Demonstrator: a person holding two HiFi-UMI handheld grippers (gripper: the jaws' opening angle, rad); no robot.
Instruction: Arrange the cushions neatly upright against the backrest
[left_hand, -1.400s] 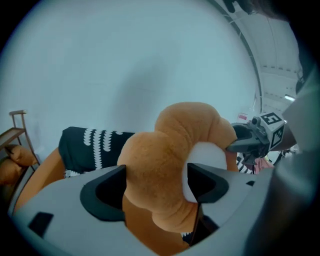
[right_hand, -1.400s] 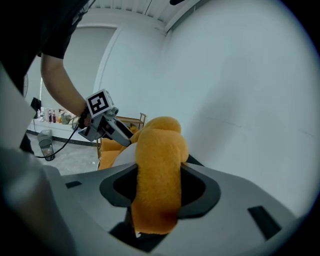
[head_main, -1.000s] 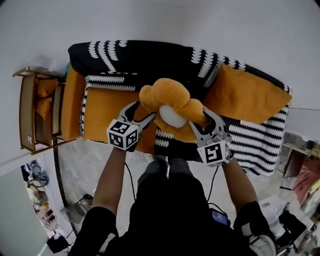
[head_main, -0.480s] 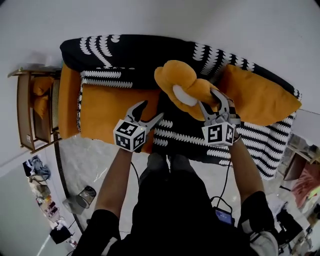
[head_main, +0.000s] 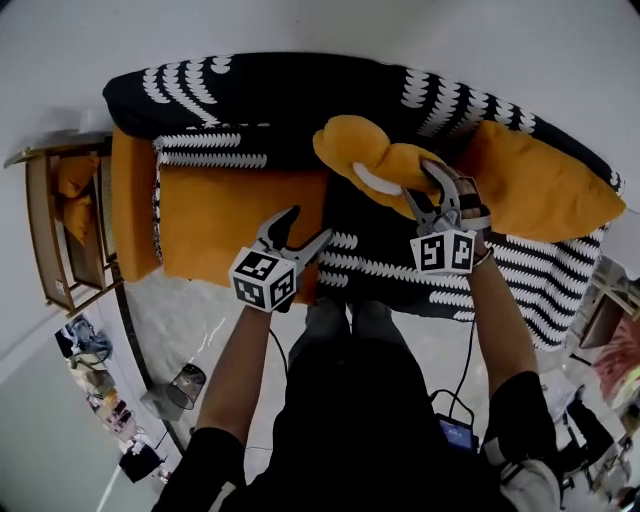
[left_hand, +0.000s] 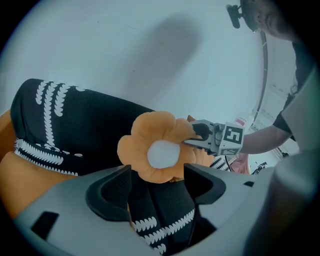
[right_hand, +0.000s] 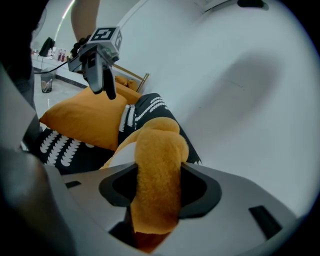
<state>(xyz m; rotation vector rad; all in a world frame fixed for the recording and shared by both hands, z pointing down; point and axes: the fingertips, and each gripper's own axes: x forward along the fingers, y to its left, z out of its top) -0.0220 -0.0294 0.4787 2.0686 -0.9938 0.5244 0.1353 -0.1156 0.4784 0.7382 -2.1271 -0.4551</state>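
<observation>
Flower cushion (head_main: 372, 160) is held just before the sofa backrest (head_main: 280, 100), one petal pinched in the outstretched right gripper (head_main: 428, 190). The left gripper (head_main: 308, 224) points down at the seat, its jaws spread and empty, having just closed slightly.

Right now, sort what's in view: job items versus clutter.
Job: flower cushion, gripped by right claw; flat orange cushion; second orange cushion; sofa backrest; left claw, empty, jaws just closed slightly yet open.
Lying about: wooden rack; floor clutter.

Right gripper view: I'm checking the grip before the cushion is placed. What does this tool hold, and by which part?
The right tool holds the orange flower cushion by one plush petal at its rim, pinched between both jaws.
</observation>
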